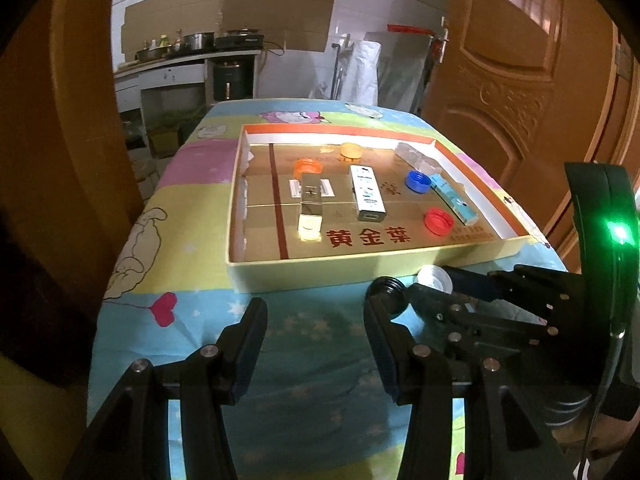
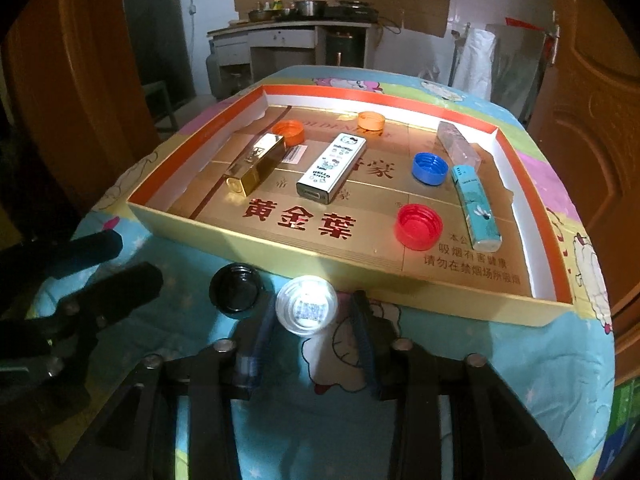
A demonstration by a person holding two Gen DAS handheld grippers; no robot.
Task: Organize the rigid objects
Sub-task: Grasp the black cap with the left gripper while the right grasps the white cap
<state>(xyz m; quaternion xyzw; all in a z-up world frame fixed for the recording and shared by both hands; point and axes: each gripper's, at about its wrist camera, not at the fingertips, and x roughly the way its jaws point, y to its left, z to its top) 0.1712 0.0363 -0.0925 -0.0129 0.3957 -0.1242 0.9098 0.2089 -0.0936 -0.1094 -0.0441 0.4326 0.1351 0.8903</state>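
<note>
Gold card forms the floor of the shallow box lid (image 1: 360, 276) that I see from the left wrist view, printed with red characters and edged in orange. Inside it lie a gold bar-shaped case (image 1: 310, 206), a white printed case (image 1: 367, 193), a teal tube (image 1: 454, 199), a clear wrapped stick (image 1: 416, 157), and ribbed round caps: two orange caps (image 1: 307, 168), a blue cap (image 1: 418, 181) and a red cap (image 1: 439, 221). My left hand-held gripper (image 1: 316, 344) hangs spread over the cartoon-print cloth (image 1: 192, 280) with nothing between its fingers. Just beyond its right finger sit a black cap (image 1: 387, 291) and a clear cap (image 1: 434, 278), both outside the lid and partly masked by my right hand-held gripper (image 1: 480, 296), whose jaw state I cannot tell from this side. Only this view shows the green light (image 1: 619, 234) on that tool.

Right wrist view: the right hand-held gripper (image 2: 314, 334) is spread, its ribbed fingers either side of the clear cap (image 2: 306, 305); whether they touch it I cannot tell. That cap shows a printed code inside, unreadable in the other view. The black cap (image 2: 236, 289) lies just left of it, near the lid's front wall (image 2: 280, 254). My left hand-held gripper (image 2: 92, 264) enters at the left edge. White case lettering reads "HELLO KITTY" (image 2: 331, 169). A kitchen worktop with pans (image 2: 304, 10) stands behind, wooden doors (image 2: 600, 100) flanking.
</note>
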